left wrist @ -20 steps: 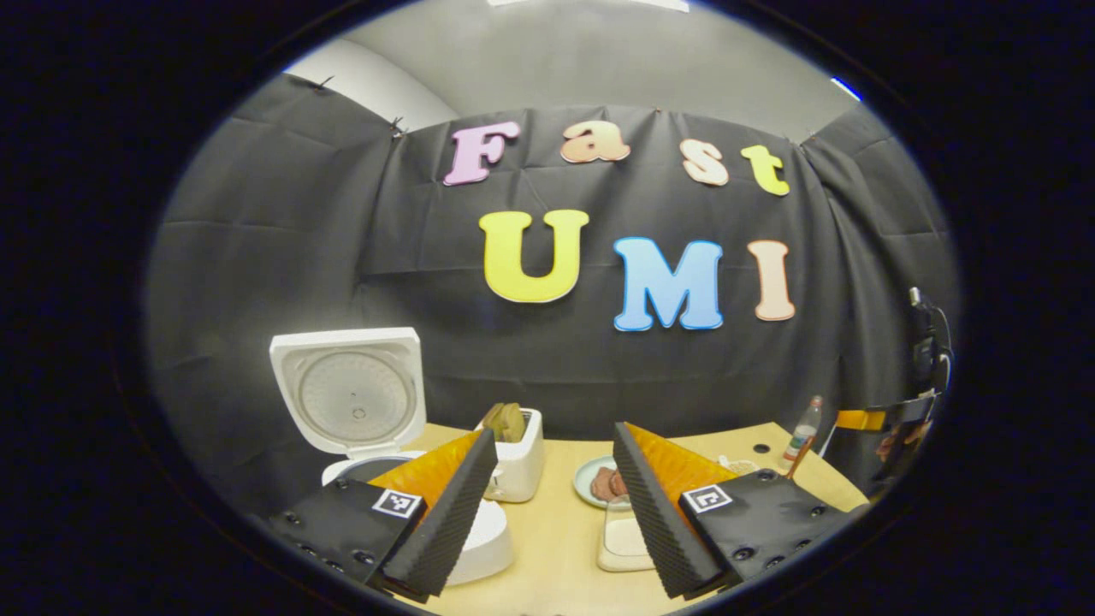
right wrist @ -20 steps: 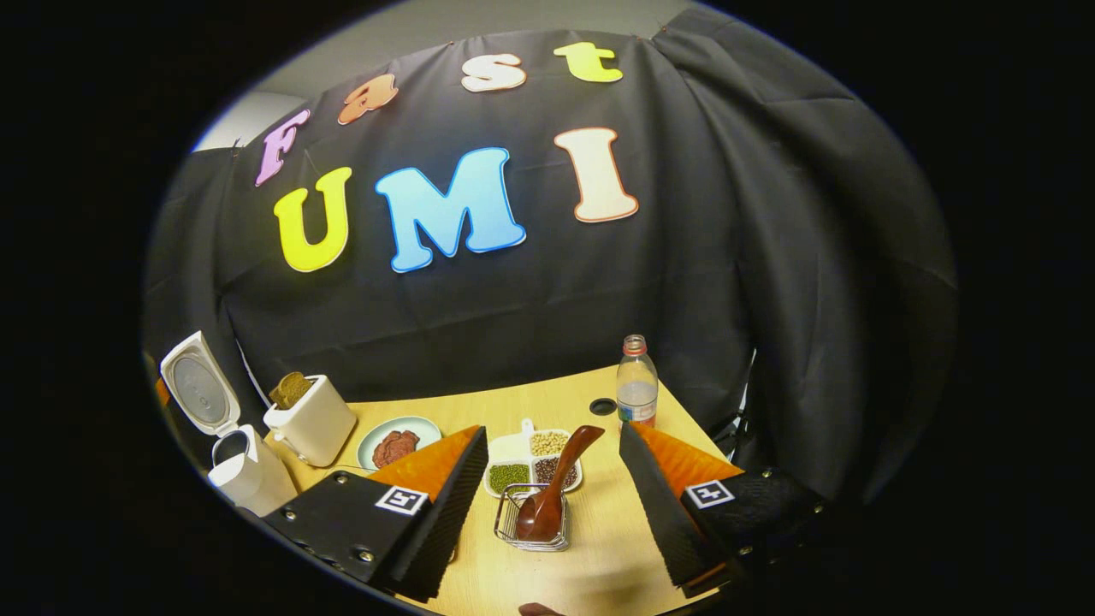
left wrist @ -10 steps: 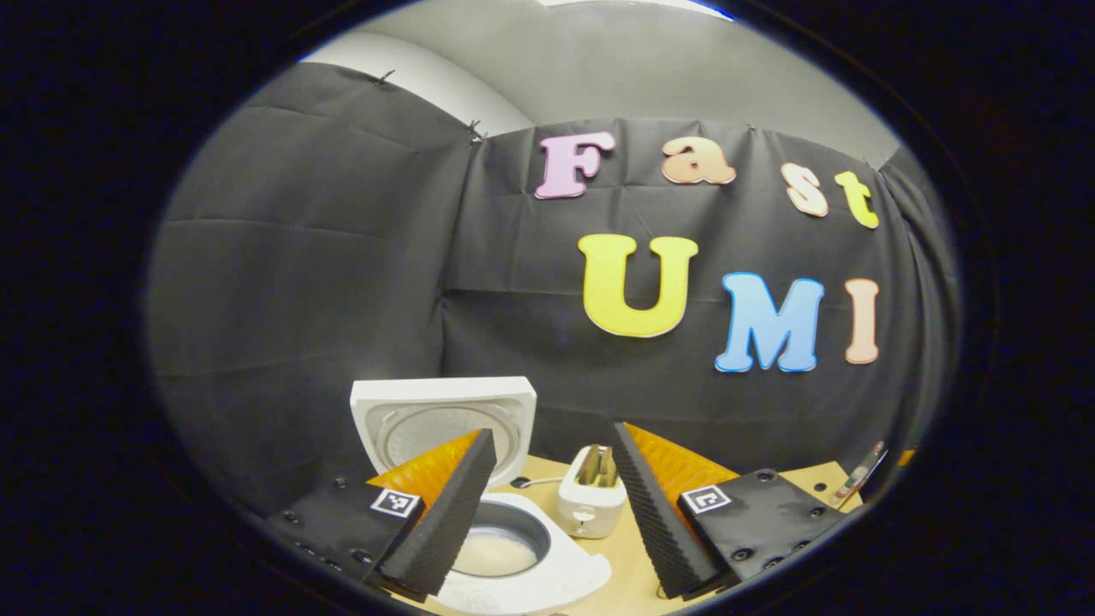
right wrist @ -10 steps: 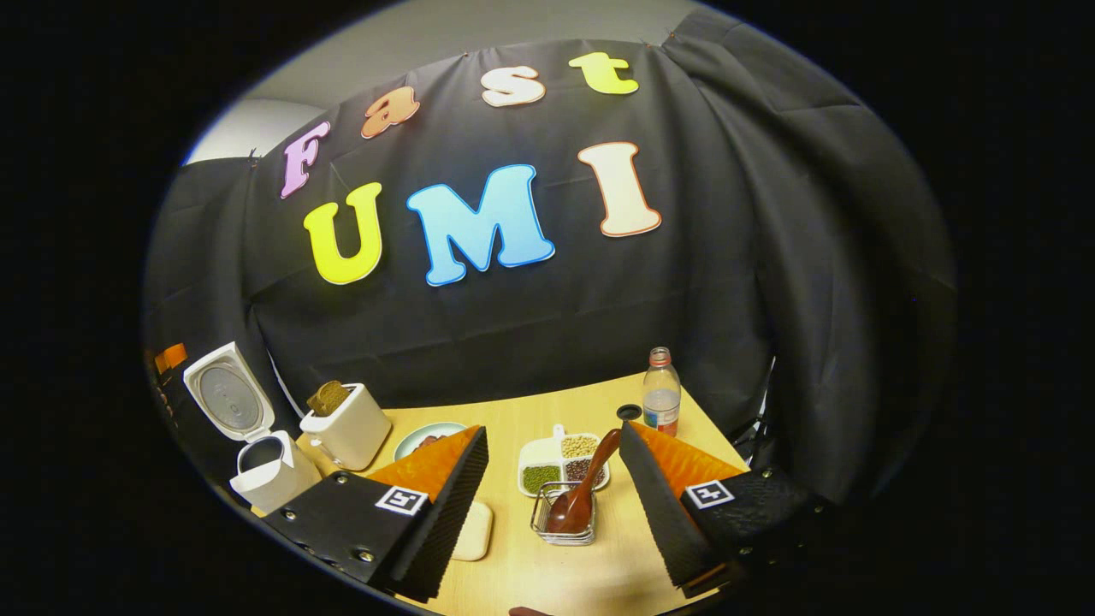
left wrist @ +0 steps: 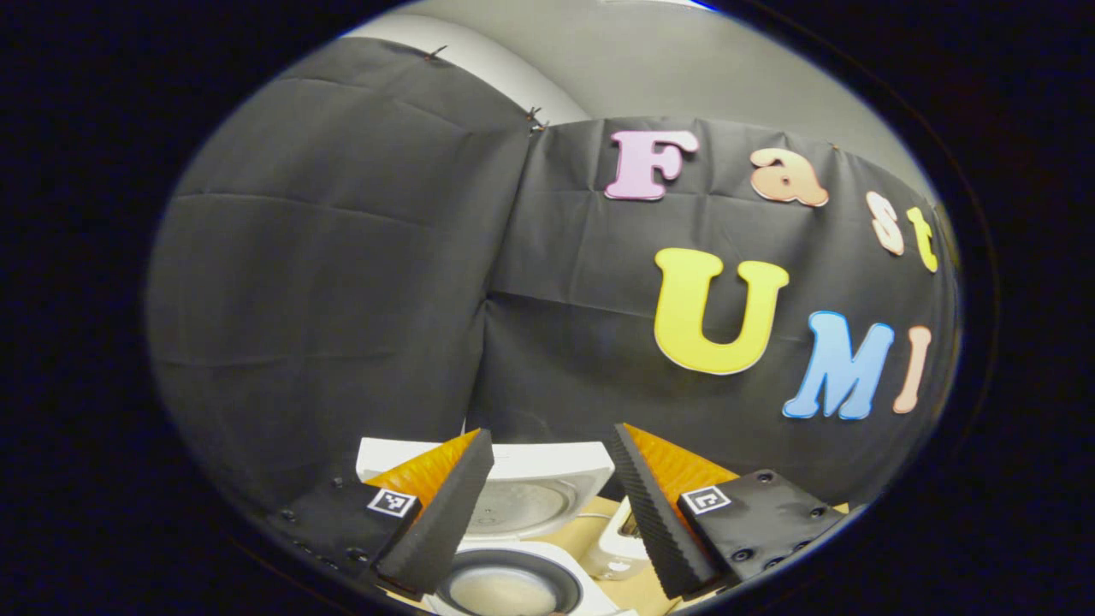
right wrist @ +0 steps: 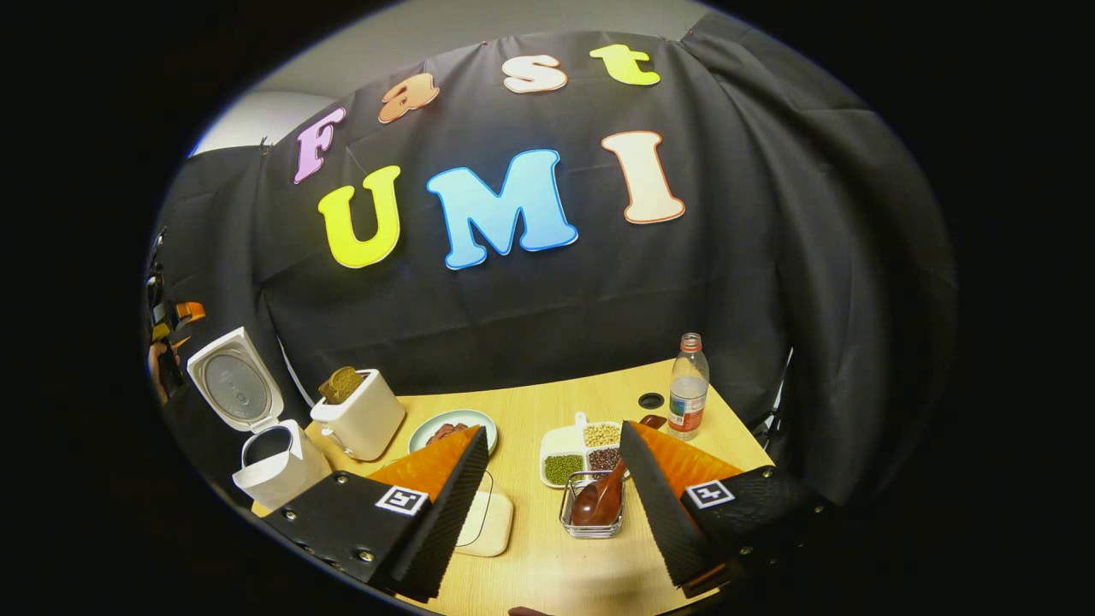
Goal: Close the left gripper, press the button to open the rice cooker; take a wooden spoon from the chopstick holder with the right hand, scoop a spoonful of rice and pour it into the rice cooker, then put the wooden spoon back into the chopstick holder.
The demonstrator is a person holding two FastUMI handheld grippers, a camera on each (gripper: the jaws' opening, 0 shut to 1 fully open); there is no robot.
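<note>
- The rice cooker (right wrist: 272, 466) stood at the lower left of the right gripper view with its lid (right wrist: 235, 389) already tipped up, so the button press looked done; judged from that, the step in hand was fetching the wooden spoon (right wrist: 606, 492).
- The spoon sat bowl-down in the wire chopstick holder (right wrist: 590, 513), lower centre of that view, its handle leaning up and to the right behind the right-hand finger.
- The right gripper (right wrist: 552, 500) hovered above the table (right wrist: 547, 402) with its jaws spread wide and nothing held; the holder lay between the fingers but clear of both.
- To do it well, the gripper would probably need to come down onto the free handle rather than the bowl, square its pads across the handle, and lift along the lean so the light holder did not tip.
- The left gripper (left wrist: 547, 505) was also spread wide and empty, poised over the cooker's open pot (left wrist: 511, 590) at the bottom centre of the left gripper view.
- Count in the right gripper view: one rice cooker, one toaster (right wrist: 359, 415) carrying toast, one round plate (right wrist: 453, 423) of reddish food, one divided dish (right wrist: 582, 449) with three grain fills visible, one plastic bottle (right wrist: 687, 385), one pale flat board (right wrist: 483, 518), one spoon, one holder.
- Which compartment held the rice could not be told.
</note>
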